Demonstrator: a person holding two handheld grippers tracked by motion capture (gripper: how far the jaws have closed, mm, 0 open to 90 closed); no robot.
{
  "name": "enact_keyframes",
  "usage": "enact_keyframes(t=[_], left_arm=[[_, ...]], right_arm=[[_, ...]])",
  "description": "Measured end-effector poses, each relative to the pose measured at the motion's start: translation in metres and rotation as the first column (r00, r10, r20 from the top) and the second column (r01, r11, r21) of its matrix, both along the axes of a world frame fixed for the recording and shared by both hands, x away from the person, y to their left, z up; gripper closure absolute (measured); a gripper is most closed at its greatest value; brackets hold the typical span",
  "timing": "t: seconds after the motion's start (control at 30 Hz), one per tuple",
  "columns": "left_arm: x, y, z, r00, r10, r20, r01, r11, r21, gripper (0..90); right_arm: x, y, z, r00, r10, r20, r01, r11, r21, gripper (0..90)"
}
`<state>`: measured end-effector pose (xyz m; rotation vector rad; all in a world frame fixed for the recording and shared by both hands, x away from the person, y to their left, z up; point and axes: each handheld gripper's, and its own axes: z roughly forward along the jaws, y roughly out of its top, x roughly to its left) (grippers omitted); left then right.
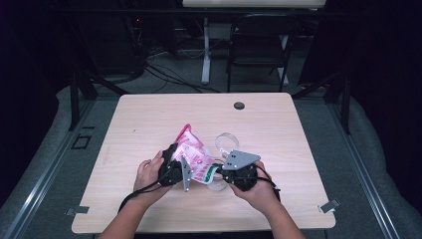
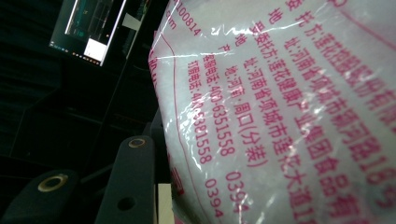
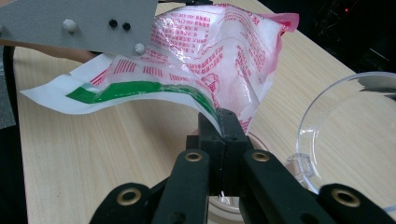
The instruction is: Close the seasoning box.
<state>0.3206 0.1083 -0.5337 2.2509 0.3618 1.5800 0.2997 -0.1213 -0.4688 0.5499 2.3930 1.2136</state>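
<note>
A clear plastic bag point(image 1: 193, 151) with pink print and white powder inside is held up over the table's middle. My left gripper point(image 1: 178, 164) is shut on the bag's full body; in the left gripper view the bag point(image 2: 280, 116) bulges against one black finger point(image 2: 133, 177) and hides the other. My right gripper point(image 1: 218, 173) is shut on the bag's flat green-striped end. In the right gripper view its closed tips point(image 3: 223, 123) pinch that edge, and the bag point(image 3: 219, 56) rises behind them.
A clear plastic cup point(image 1: 226, 141) stands on the wooden table point(image 1: 149, 119) just behind the right gripper, close at the right in the right gripper view point(image 3: 345, 135). A second clear round piece point(image 1: 217, 185) lies under that gripper. A black cap point(image 1: 239, 105) sits near the far edge.
</note>
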Motion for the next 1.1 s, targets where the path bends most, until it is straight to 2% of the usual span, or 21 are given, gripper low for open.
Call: enact_keyframes(t=[0.03, 0.27, 0.6, 0.87, 1.1], left_arm=[[-0.001, 0.0, 0.001, 1.0, 0.003, 0.0, -0.003, 0.9999, 0.014, 59.8], [-0.001, 0.0, 0.001, 1.0, 0.001, 0.009, -0.001, 0.9995, 0.033, 59.9], [0.0, -0.001, 0.006, 0.9994, -0.002, 0.034, -0.001, 0.9966, 0.082, 59.9], [0.0, -0.001, 0.01, 0.9989, -0.008, 0.046, 0.001, 0.991, 0.134, 60.0], [0.0, -0.003, 0.014, 0.998, -0.007, 0.063, -0.004, 0.9832, 0.183, 60.1]], right_arm=[[0.0, 0.0, 0.0, 1.0, -0.002, 0.002, 0.002, 1.0, -0.001, 90.0], [-0.001, 0.0, -0.002, 1.0, -0.004, -0.001, 0.004, 1.0, -0.001, 90.0], [0.0, 0.0, -0.004, 1.0, -0.008, -0.004, 0.008, 0.9999, -0.006, 90.0], [0.0, 0.0, -0.004, 0.9999, -0.011, -0.004, 0.011, 0.9999, -0.009, 90.0], [0.001, -0.001, -0.006, 0.9999, -0.012, -0.011, 0.012, 0.9999, -0.004, 90.0]])
